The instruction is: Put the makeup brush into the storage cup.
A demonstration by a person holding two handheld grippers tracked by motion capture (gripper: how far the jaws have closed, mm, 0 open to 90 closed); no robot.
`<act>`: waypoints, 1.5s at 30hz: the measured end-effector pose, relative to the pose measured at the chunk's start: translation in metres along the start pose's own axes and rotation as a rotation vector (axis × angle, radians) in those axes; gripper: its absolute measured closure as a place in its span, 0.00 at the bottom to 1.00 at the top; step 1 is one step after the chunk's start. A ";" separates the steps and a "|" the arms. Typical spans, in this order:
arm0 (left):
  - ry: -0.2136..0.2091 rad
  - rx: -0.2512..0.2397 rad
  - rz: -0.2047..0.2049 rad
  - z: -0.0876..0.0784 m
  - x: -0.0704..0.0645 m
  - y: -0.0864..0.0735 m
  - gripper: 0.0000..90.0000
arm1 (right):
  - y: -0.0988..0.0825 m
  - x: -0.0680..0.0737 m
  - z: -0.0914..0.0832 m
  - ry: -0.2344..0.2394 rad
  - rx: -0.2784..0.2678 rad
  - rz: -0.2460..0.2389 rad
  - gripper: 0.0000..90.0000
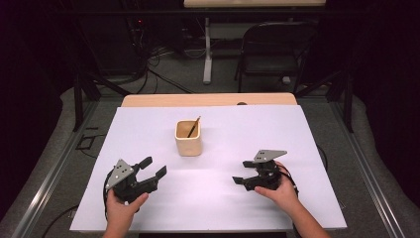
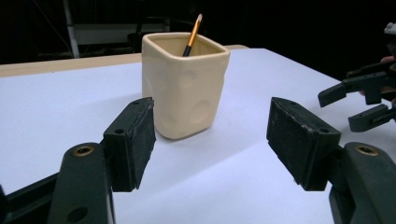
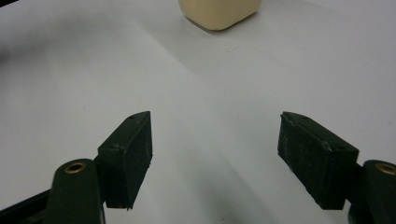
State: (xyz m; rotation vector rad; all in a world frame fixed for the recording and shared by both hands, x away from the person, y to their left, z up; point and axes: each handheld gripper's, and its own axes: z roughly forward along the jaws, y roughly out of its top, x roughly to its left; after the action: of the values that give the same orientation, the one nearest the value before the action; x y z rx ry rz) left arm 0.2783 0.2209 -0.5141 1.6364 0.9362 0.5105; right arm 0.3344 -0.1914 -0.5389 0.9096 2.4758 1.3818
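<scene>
A cream square cup (image 1: 188, 139) stands upright in the middle of the white sheet, with an orange-and-black pencil (image 1: 193, 127) leaning inside it. My left gripper (image 1: 153, 167) rests low at the near left, open and empty, pointing toward the cup. In the left gripper view the cup (image 2: 186, 84) and pencil (image 2: 192, 36) stand beyond the wide-apart jaws of the left gripper (image 2: 211, 140). My right gripper (image 1: 241, 171) sits at the near right, open with nothing between its fingers. The right gripper view has the cup's base (image 3: 219, 11) at the top, past the right gripper (image 3: 215, 154).
The white sheet (image 1: 247, 129) covers a wooden table (image 1: 208, 99). Behind the table stand a dark folding chair (image 1: 275, 47) and a table leg (image 1: 207, 49) on the grey floor. Metal rails (image 1: 44, 183) run along both sides.
</scene>
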 end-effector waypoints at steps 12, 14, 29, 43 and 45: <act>-0.018 0.038 0.001 0.013 0.002 -0.018 0.36 | -0.002 0.000 0.002 0.006 -0.005 0.004 0.29; -0.027 0.047 0.007 0.015 0.002 -0.021 0.36 | -0.002 0.000 0.002 0.006 0.004 0.002 0.29; -0.031 0.124 0.026 0.026 -0.003 -0.036 0.36 | -0.004 -0.002 0.002 0.004 0.003 0.008 0.29; -0.037 0.144 0.047 0.028 -0.007 -0.037 0.36 | -0.005 -0.002 0.004 0.005 0.009 0.005 0.29; -0.038 0.140 0.044 0.029 -0.006 -0.037 0.36 | -0.005 -0.002 0.004 0.004 0.015 0.005 0.29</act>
State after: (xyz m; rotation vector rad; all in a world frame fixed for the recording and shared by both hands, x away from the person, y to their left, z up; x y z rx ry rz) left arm 0.2845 0.2008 -0.5567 1.7903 0.9261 0.4504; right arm 0.3357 -0.1916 -0.5457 0.9171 2.4923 1.3699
